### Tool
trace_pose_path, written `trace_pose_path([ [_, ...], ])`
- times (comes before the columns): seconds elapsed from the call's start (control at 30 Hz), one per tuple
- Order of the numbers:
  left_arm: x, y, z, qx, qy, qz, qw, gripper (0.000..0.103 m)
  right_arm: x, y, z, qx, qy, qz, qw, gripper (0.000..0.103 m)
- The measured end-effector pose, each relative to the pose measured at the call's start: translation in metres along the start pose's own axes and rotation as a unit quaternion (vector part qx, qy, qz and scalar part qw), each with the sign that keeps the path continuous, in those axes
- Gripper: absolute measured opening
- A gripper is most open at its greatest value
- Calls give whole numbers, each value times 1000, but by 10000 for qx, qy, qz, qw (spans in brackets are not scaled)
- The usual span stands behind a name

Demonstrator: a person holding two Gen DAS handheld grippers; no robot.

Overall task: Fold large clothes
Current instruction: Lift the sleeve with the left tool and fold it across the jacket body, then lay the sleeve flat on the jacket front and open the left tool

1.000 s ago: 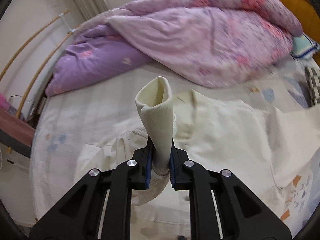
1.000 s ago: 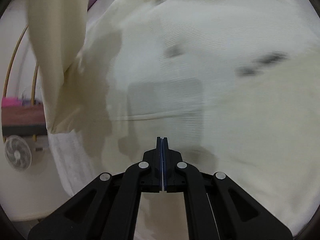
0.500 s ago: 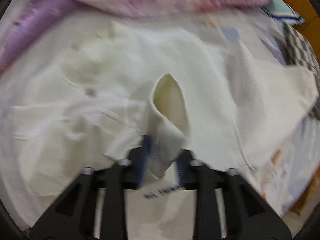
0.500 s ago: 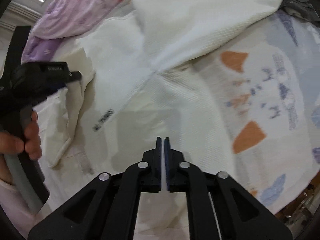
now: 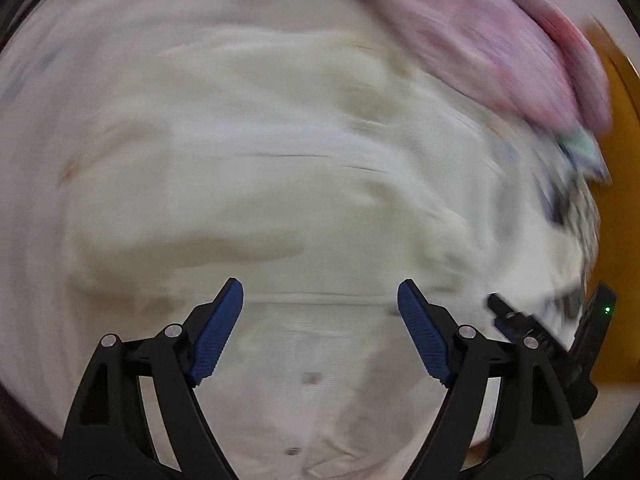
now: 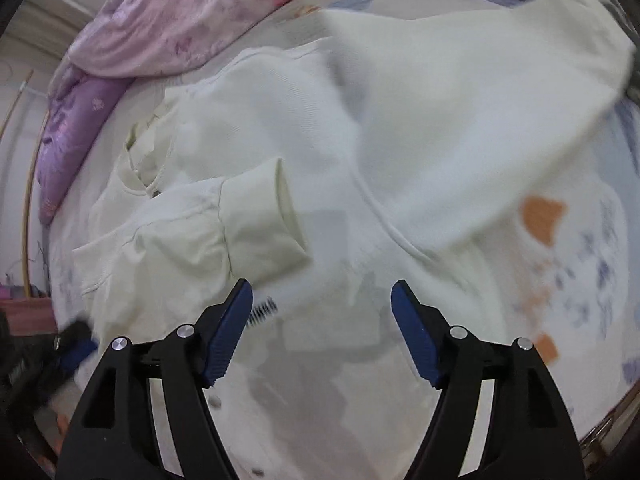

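Note:
A large cream sweatshirt (image 6: 360, 128) lies spread on the bed. One sleeve is folded across the body, and its ribbed cuff (image 6: 264, 216) lies just beyond my right gripper (image 6: 322, 294). That gripper's jaws are opening, with only flat cloth below them. The left wrist view is blurred by motion: my left gripper (image 5: 320, 292) points down over the sweatshirt (image 5: 280, 184), its jaws opening and nothing between the blue pads (image 5: 216, 332). The other sleeve (image 6: 500, 92) stretches out to the upper right. The right gripper's black body (image 5: 560, 340) shows at the left view's right edge.
A pink and purple quilt (image 6: 160, 28) is heaped along the far side of the bed. The printed bedsheet (image 6: 580, 264) shows to the right of the garment, with the bed's edge at lower right. An orange wooden surface (image 5: 616, 152) shows beyond the bed.
The left gripper held the cuff upright, carried it down over the body and let it go; the cuff now lies flat. The right gripper went from shut to open and shifted across the garment.

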State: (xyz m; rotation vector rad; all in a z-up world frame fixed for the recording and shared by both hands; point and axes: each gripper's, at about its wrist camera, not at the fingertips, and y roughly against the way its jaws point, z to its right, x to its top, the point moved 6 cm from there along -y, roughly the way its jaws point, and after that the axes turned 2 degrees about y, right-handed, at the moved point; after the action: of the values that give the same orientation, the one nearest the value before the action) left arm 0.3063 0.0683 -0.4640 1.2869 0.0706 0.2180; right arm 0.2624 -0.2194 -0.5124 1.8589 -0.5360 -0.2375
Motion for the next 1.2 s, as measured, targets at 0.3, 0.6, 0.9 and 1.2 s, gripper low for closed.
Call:
trace_pose_path([
  [0.3,9,-21,-148,539,1182,-163,9914,35,18,-53,-25,-850,405,-279,9952,10],
  [0.6,-24,-36,-163,1108,611,-904,9878,23,17,-29,14,-1380,391,-3,9897,0],
  [0.9,76,25,-117,804,-279,403,9956,20,48,-19,-79,-285,1092,242,9933,1],
  [1.2,179,-74,-115,951,-500,105,9942,18,63,-77,-61,-195,548,-189,9981,1],
])
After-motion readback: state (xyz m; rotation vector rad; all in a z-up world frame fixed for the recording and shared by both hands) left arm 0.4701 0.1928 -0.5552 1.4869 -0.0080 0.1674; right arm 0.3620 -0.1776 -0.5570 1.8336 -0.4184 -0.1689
